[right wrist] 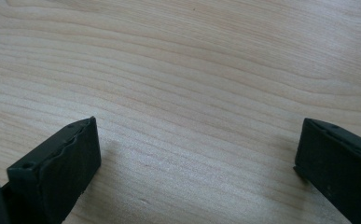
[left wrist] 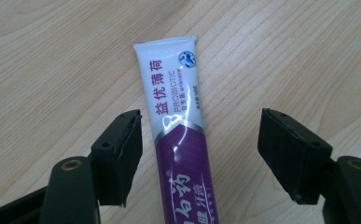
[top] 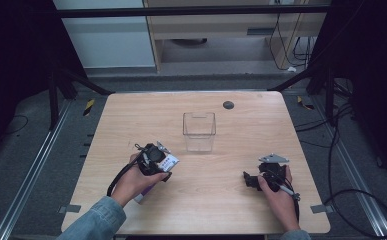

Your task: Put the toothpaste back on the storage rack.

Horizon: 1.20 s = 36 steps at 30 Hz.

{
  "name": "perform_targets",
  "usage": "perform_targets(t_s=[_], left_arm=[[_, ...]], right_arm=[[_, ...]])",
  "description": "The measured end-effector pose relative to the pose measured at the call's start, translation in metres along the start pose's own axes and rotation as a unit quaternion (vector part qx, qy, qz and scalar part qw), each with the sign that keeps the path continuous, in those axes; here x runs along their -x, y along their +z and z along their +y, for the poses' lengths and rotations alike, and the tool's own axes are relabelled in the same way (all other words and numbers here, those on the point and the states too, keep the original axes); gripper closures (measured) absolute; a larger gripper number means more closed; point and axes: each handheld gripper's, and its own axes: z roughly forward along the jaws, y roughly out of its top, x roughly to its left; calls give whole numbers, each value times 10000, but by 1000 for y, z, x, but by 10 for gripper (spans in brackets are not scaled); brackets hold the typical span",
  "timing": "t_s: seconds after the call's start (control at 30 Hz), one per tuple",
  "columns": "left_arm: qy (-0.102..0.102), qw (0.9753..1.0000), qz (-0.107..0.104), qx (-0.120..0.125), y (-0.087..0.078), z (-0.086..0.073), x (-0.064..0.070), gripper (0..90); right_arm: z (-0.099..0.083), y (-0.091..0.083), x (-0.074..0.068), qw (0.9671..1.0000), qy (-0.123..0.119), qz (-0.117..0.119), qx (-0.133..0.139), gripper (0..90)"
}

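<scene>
A white and purple toothpaste tube (left wrist: 180,140) lies flat on the wooden table (top: 231,200). My left gripper (left wrist: 199,154) hangs just above it, open, with one jaw on each side of the tube and neither touching it. From above, the tube (top: 166,162) pokes out from under the left gripper (top: 153,161). A clear plastic box (top: 199,131) stands upright and empty behind it, near the table's middle. My right gripper (right wrist: 197,168) is open over bare wood, and it sits near the front right of the table (top: 261,177).
A small dark round disc (top: 228,104) lies near the table's far edge. Black frame legs and cables run along the floor on both sides. Bare wood stretches between the two grippers.
</scene>
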Motion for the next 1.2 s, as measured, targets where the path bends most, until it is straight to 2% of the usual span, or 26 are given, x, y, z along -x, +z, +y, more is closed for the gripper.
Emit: perform_targets(t_s=[0.3,0.47,0.73,0.97,1.2], left_arm=[[-33,10000,-41,-81,7,0,-3,350],[-52,9999,32,-137,13,-1,-5,390],[-154,9996,-28,-243,20,-3,-10,434],[-134,9992,-54,-372,25,-4,-12,481],[-166,9990,-67,-400,28,-3,-13,518]], right_arm=[[0,0,0,10000,1,1,-2,3],[0,0,0,10000,-1,-1,2,3],[0,0,0,10000,0,0,-1,3],[0,0,0,10000,1,0,0,3],[0,0,0,10000,1,-1,0,3]])
